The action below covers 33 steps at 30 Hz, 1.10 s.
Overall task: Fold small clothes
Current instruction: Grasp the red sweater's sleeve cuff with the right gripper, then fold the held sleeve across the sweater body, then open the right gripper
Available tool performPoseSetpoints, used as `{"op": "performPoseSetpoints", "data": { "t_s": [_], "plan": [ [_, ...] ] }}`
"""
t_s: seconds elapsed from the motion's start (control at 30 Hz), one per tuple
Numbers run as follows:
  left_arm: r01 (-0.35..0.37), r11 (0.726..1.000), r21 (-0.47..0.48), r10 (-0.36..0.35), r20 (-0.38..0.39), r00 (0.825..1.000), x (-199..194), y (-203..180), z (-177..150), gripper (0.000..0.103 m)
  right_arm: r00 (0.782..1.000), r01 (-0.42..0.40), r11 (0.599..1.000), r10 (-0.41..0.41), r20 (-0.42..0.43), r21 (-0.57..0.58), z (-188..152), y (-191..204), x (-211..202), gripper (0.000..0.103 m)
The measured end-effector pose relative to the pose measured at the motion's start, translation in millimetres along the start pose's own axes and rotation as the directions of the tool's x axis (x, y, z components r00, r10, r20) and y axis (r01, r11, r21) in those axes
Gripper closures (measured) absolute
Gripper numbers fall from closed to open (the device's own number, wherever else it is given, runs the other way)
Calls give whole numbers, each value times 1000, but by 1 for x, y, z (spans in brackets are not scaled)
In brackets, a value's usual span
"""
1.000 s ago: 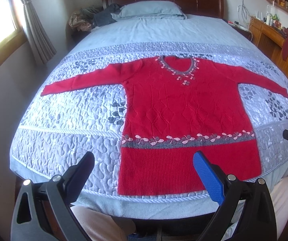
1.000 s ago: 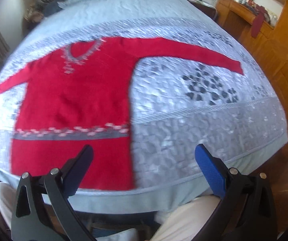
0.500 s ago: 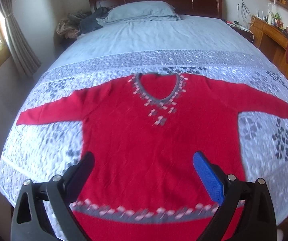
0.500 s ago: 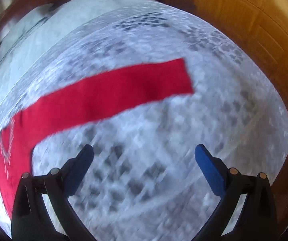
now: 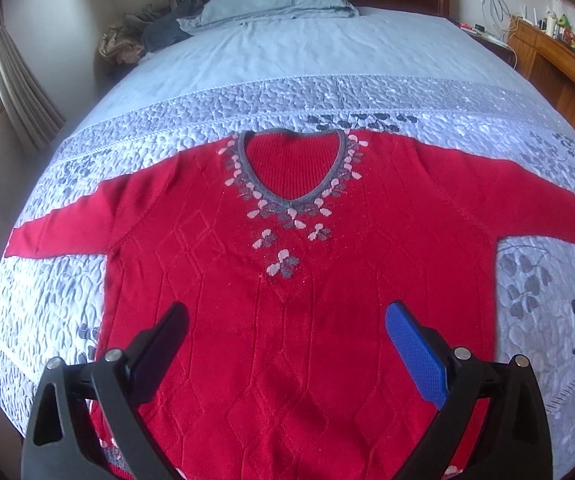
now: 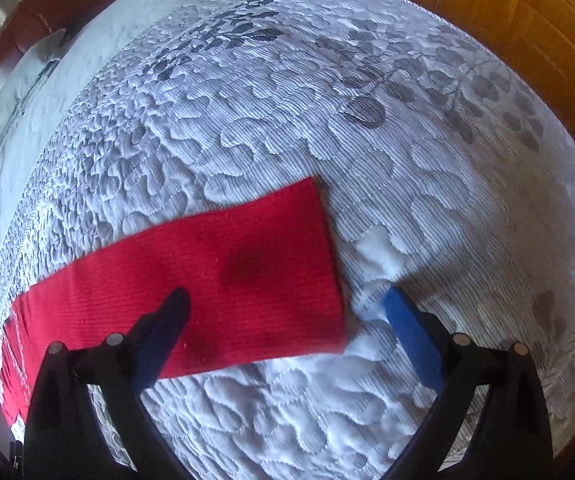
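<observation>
A small red knit sweater (image 5: 287,280) with a grey and pink flower trim round its V-neck lies flat, front up, on the quilted bed, both sleeves spread out sideways. My left gripper (image 5: 287,320) is open and empty above the sweater's chest. In the right wrist view the end of the sweater's right sleeve (image 6: 247,272) lies on the quilt. My right gripper (image 6: 287,304) is open and empty just above the sleeve cuff, its black finger over the sleeve and its blue finger (image 6: 411,336) over bare quilt.
The bed has a grey-white quilted cover (image 5: 127,148) with leaf prints and a pale blue sheet and pillow (image 5: 275,0) by the wooden headboard. A pile of clothes (image 5: 147,36) lies at the far left. A wooden cabinet (image 5: 559,60) stands along the right side.
My left gripper has moved forward from the hem to above the sweater's chest. My right gripper has swung right and come down close over the right sleeve's cuff.
</observation>
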<state>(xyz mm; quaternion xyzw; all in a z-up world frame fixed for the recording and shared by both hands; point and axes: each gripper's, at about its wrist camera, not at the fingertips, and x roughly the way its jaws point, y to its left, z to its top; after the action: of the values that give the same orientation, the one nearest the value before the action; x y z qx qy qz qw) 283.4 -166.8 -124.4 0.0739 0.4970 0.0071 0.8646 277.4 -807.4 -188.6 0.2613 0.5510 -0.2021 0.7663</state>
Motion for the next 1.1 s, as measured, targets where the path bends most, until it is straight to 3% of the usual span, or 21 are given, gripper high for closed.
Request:
{"op": "performPoseSetpoints", "data": {
  "t_s": [0.07,0.1,0.13,0.2,0.43,0.67,0.93,1.1],
  "plan": [
    [-4,1000,2,4,-7,1000,3,2,-1,4,1000,18,1000,-18,13,-5,3,1,2,35],
    [-5,1000,2,5,-8,1000,5,4,-2,4,999,34,999,-33,16,-13,3,1,1,39],
    [-7,1000,1,7,-9,1000,5,5,-3,4,999,32,999,-31,15,-25,3,1,-1,53],
    [-13,1000,2,13,-8,1000,5,9,-3,4,1000,-9,1000,10,11,-26,4,0,-4,96],
    [-40,999,-17,40,-19,999,19,38,-3,4,996,-33,997,39,78,-76,-1,23,-33,98],
    [-58,996,-70,54,-49,997,45,84,-10,4,989,-38,986,60,138,-161,-5,76,-73,98],
    [-68,992,-103,60,-83,995,71,123,-17,4,982,-83,956,126,138,-283,-28,187,-102,98],
    [-76,990,-119,64,-104,993,91,144,-12,4,979,-123,913,177,104,-388,-61,270,-100,98]
  ]
}}
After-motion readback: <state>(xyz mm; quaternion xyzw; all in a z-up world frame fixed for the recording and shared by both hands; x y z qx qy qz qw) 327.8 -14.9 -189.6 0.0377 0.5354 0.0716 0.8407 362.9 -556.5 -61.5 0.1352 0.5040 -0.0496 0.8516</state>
